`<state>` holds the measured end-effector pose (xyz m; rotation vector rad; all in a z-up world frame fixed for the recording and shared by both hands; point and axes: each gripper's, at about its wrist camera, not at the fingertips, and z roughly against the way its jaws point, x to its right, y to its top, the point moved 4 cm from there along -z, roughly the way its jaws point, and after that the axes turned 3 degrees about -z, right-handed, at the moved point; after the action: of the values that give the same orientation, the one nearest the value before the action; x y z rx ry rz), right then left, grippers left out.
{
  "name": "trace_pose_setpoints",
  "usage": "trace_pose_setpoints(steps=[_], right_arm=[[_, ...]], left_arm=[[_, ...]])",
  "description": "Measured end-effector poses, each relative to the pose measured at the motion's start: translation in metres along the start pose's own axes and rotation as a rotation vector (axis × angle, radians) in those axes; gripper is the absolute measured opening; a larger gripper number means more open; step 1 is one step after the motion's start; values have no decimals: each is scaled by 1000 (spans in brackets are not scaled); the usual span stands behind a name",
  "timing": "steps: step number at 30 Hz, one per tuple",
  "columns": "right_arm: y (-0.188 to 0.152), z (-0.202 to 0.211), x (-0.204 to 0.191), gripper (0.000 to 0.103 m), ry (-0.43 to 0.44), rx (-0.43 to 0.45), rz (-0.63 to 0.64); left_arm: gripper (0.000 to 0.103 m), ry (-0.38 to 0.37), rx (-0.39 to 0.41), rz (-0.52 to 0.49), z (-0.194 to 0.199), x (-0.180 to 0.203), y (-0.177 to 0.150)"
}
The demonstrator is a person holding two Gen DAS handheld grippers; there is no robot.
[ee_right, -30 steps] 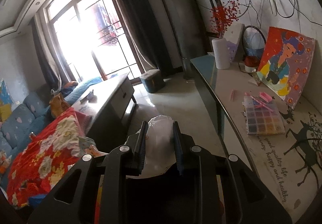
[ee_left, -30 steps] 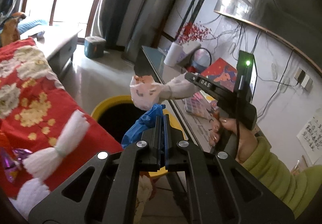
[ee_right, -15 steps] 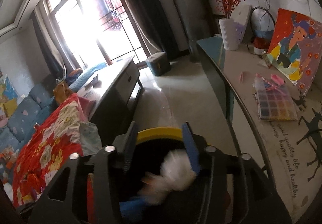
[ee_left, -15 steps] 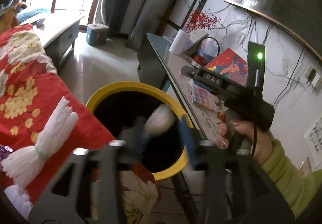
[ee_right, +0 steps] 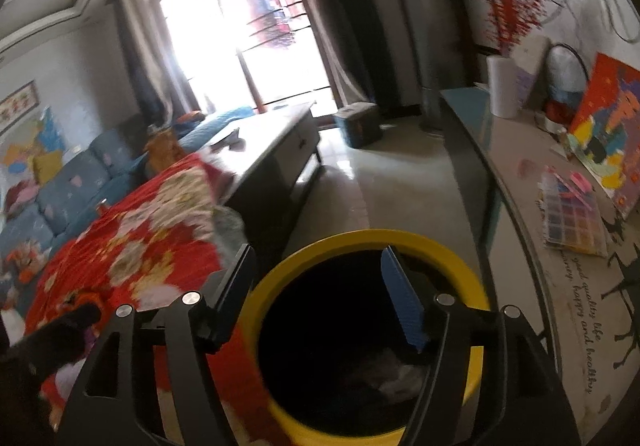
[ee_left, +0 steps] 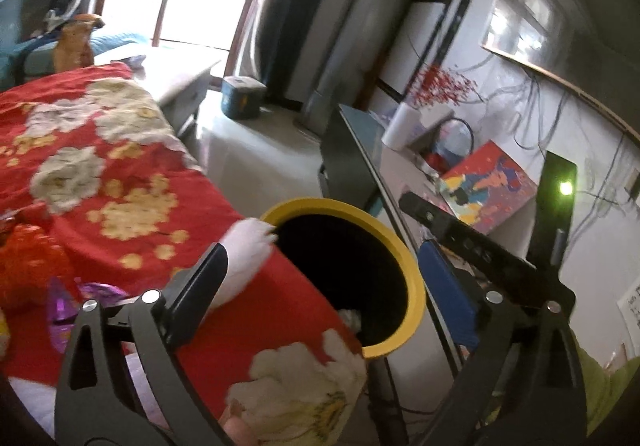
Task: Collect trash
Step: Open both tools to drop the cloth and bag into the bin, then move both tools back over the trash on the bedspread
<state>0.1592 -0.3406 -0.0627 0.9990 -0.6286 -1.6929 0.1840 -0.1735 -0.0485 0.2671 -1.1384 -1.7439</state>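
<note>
Both grippers hang over the yellow-rimmed bin (ee_right: 368, 330), which stands between the red flowered cloth (ee_left: 100, 173) and the long side table (ee_right: 532, 205). Left gripper (ee_left: 332, 286): jaws have just been opening and now stand wide apart, nothing between them; the bin mouth shows through the gap. Right gripper (ee_right: 320, 298): jaws have also just been opening, now moderately wide, empty, straddling the near rim of the bin. Trash: pale crumpled pieces (ee_right: 396, 370) lie at the bottom of the bin, dim; a little is also visible in the left wrist view just above the cloth edge. So the drop appears complete for both hands. A white tassel (ee_left: 248, 254) on the cloth lies against the bin's rim on the cloth side; it is part of the cloth, not litter. More wrappers, purple foil (ee_left: 64, 306) among them, sit on the cloth near its near edge, probably the next pickup. To finish this step well: keep jaws open while drawing back, lift clear of the rim before swinging, avoid snagging the tassel or dragging the cloth into the bin.
</note>
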Motion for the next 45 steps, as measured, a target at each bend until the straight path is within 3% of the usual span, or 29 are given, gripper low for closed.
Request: trace_pose_setpoints(steps=[23,45], right_arm=[[-10,31,-117,69,212,-3,180],[-68,29,-187,70,332,-145,295]], left_arm=[[89,151,163,95,90,-66,-3],[89,364,130,144,159,-150,-40]])
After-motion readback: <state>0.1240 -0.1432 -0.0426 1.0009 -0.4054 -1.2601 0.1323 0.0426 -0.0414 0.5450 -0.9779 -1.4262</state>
